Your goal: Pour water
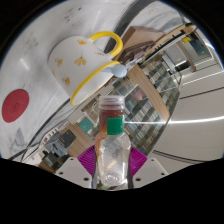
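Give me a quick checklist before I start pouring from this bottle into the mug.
1. Bottle held: ok, both fingers of the gripper press on it.
2. Green cap off: not ok, it looks to be on the neck.
3. Mug in reach: ok, it sits just beyond the bottle.
4. Mug opening facing the bottle: cannot tell, the view is tilted.
5. Water inside bottle: cannot tell.

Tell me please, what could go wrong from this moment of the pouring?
1. The clear bottle is held in the tool, and its neck points at the rim of the tipped white cup with the yellow handle; water may miss and spill.
2. The green cap seems still on, so nothing may pour.
3. The smooth bottle may slip.
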Available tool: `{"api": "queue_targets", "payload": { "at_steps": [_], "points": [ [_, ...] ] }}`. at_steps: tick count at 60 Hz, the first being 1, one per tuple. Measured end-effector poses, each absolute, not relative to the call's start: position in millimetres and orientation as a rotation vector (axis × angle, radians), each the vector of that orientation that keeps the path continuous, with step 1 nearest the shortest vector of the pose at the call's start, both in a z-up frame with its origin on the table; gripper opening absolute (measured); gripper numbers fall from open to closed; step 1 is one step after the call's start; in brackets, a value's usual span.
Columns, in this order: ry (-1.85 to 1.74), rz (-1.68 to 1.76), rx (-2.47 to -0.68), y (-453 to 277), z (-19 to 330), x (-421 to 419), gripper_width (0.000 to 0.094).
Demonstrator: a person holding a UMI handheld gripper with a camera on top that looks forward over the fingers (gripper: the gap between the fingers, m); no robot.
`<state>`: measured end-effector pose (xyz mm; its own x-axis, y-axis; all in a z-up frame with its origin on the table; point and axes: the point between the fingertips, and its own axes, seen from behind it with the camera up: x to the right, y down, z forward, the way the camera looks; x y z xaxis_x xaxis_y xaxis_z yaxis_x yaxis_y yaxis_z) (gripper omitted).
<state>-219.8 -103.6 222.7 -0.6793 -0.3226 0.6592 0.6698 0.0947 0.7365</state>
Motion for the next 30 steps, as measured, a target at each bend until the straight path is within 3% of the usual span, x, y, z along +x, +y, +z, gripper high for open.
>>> {"api": "queue_targets", "payload": {
  "at_steps": [5, 13, 23, 30],
  "points": [
    [-1.613, -1.656, -0.388, -104, 220, -220, 0.0403],
    [-1.467, -1.532, -0.498, -112, 254, -225, 0.0404],
    [-0.985, -1.041, -0.952, -128, 328, -204, 0.0403],
    [-0.620, -0.527, -1.233, -138, 338, -188, 0.0405]
  ]
}}
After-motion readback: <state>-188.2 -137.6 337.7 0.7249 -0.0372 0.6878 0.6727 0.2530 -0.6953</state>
